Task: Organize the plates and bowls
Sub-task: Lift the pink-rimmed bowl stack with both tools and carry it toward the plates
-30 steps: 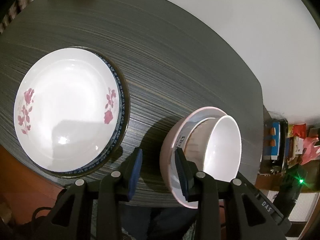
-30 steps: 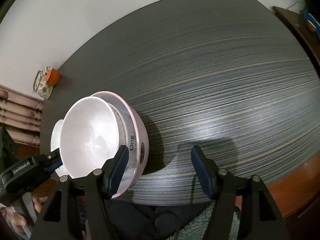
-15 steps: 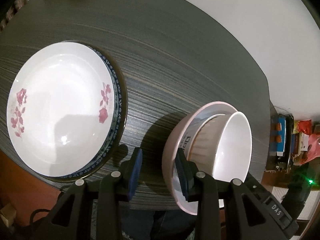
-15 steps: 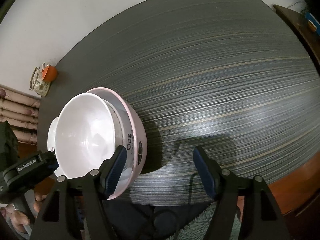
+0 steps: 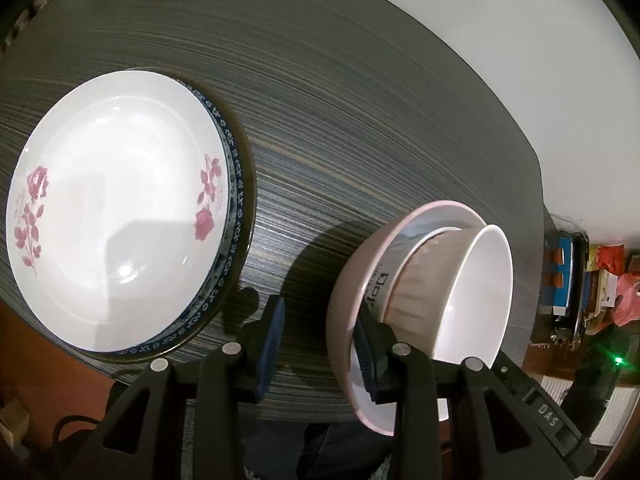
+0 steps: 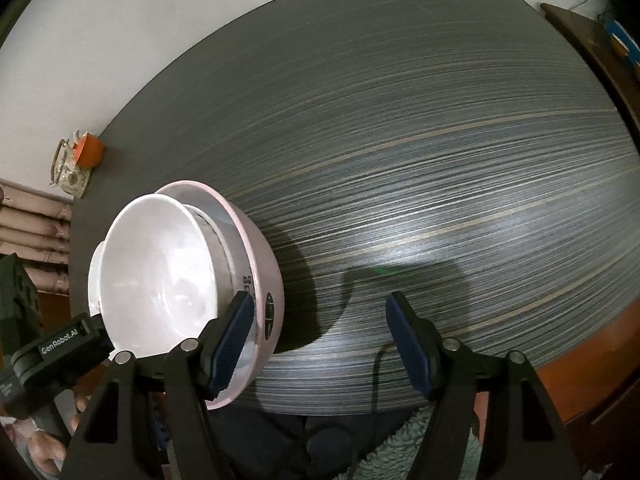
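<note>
A white plate with pink roses (image 5: 116, 216) lies on a blue-patterned plate (image 5: 236, 184) at the left of the dark table (image 5: 360, 100). To its right, near the table's front edge, a white bowl (image 5: 472, 292) (image 6: 160, 272) is nested in a pink bowl (image 5: 348, 280) (image 6: 264, 264). My left gripper (image 5: 320, 312) is open astride the pink bowl's near wall, with its right finger over the inside and bare table between its left pad and the wall. My right gripper (image 6: 320, 300) is open wide, its left finger at the pink bowl's rim, its right finger over bare table.
An orange object (image 6: 89, 151) sits with a small patterned dish at the table's far corner. A cluttered shelf (image 5: 580, 280) stands beyond the table's right end. A person's hand (image 6: 80, 412) holds the left gripper's handle below the front edge.
The right jaws have spread slightly wider. The bowls and plates lie as before, and both grippers have hardly shifted.
</note>
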A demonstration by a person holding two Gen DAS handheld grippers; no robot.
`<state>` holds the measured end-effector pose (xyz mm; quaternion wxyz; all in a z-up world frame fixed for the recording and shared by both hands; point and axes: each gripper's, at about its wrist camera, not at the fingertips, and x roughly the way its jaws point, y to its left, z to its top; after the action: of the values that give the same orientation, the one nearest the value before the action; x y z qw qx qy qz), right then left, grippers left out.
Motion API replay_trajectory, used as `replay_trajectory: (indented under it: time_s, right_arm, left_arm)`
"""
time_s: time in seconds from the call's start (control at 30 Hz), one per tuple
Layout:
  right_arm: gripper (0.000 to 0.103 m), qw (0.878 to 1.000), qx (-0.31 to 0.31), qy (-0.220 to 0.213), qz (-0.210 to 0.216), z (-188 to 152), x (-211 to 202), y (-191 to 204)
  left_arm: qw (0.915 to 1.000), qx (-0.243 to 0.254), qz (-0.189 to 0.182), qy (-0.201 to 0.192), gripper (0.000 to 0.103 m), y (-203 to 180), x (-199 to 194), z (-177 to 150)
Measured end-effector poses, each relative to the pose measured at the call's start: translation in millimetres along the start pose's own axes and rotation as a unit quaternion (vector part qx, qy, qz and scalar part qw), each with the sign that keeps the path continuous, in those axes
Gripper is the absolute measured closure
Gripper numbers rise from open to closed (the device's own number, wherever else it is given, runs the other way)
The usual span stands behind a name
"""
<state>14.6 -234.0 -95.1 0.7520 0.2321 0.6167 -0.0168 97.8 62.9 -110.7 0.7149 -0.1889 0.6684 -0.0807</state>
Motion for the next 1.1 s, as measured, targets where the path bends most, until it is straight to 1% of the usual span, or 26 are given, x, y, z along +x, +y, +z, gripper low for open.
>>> replay_trajectory:
  time_s: [0.3, 0.43, 0.47, 0.67, 0.77, 0.83, 0.87, 0.93, 1.07, 1.1]
  right_arm:
    - [0.037, 1.000, -0.002, 0.020, -0.012, 0.4, 18.2, 8.0]
    - [0.037, 1.000, 0.000, 0.022, -0.006, 1.4, 19.0, 5.2]
    - [0.037, 1.000, 0.000, 0.021, -0.007, 1.6, 19.1, 5.6]
    - [0.037, 1.000, 0.000, 0.021, -0.001, 1.3, 19.2, 1.5]
    - [0.043, 1.000, -0.006, 0.016, 0.004, 0.2, 16.7, 2.6]
    - [0.051, 1.000, -0.010, 0.014, 0.010, -0.5, 15.5, 5.7]
    - [0.053, 1.000, -0.011, 0.013, 0.012, -1.2, 15.0, 7.5]
    - [0.057, 1.000, -0.012, 0.010, 0.015, -1.4, 13.9, 8.5]
    - [0.061, 1.000, -0.008, 0.008, 0.025, -3.0, 12.0, 8.4]
    - [0.063, 1.000, -0.008, 0.007, 0.026, -3.2, 11.6, 8.7]
  left_arm:
    - [0.9999, -0.010, -0.008, 0.000, 0.069, 5.7, 3.6, 1.1]
    - [0.9998, -0.014, -0.011, -0.004, 0.069, 8.5, 4.2, 0.6]
    - [0.9998, -0.015, -0.014, -0.005, 0.071, 9.0, 3.9, 0.7]
    - [0.9997, -0.018, -0.017, -0.005, 0.072, 9.9, 2.4, 0.1]
    - [0.9997, -0.010, -0.023, -0.005, 0.081, 6.8, 1.5, -0.1]
    - [0.9997, -0.008, -0.023, -0.004, 0.085, 4.2, 1.3, 0.9]
    - [0.9997, -0.007, -0.024, -0.004, 0.087, 3.1, 1.0, 1.1]
    - [0.9997, -0.005, -0.023, -0.005, 0.089, 2.2, 0.7, 1.5]
    - [0.9997, 0.003, -0.022, -0.007, 0.094, -0.6, -0.1, 2.2]
    - [0.9998, 0.004, -0.019, -0.008, 0.094, -2.4, -0.5, 2.1]
